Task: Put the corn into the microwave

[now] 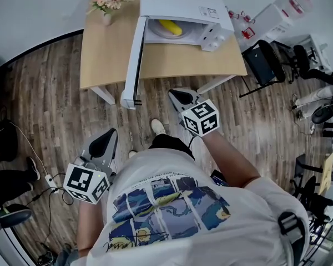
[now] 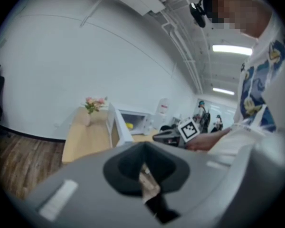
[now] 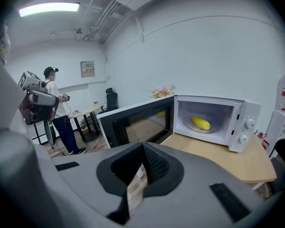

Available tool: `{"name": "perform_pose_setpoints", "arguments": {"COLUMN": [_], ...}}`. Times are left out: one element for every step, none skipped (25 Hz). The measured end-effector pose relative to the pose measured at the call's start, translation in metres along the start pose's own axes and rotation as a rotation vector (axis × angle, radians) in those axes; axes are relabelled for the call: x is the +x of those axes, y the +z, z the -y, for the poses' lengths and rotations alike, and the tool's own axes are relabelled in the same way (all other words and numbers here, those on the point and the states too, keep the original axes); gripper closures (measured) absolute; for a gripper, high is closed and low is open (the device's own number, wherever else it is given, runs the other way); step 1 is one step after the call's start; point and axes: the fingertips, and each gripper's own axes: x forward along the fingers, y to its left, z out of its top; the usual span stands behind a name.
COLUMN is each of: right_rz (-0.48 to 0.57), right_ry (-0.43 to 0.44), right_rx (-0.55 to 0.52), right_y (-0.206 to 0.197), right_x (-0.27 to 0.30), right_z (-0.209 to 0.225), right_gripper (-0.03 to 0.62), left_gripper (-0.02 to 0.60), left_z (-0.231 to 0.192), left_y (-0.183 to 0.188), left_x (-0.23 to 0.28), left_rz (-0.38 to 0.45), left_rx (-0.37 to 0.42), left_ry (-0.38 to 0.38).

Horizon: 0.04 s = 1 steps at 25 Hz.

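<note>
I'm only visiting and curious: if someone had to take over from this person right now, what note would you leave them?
Left gripper: shut, empty, held back from the table.
Right gripper: shut, empty, also short of the table.
Corn: lying inside the microwave, which stands on the table.
Door: swung wide open.
Done: the corn is in.
Left: probably only shutting the door, if that is wanted.

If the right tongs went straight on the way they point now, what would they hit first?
Most likely the open microwave door. In the right gripper view it sits dead ahead of the shut right tongs and nearer than the corn inside. Depth is hard to judge, so this is a guess.
</note>
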Motion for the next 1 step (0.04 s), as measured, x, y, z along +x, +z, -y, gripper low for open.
{"name": "perform_pose_setpoints", "arguments": {"right_rz": [-0.002], "right_ry": [-0.001], "right_rx": [0.0], "right_y": [0.0012], "right_x": [0.0015], "right_z": [0.0074], "right_gripper": [0.586], "left_gripper": [0.572], "left_z": [-0.0002], "left_y": [0.0039], "left_x": [0.0063], "left_rz": [0.001], "left_rx": [0.003], "left_ry": [0.0]}}
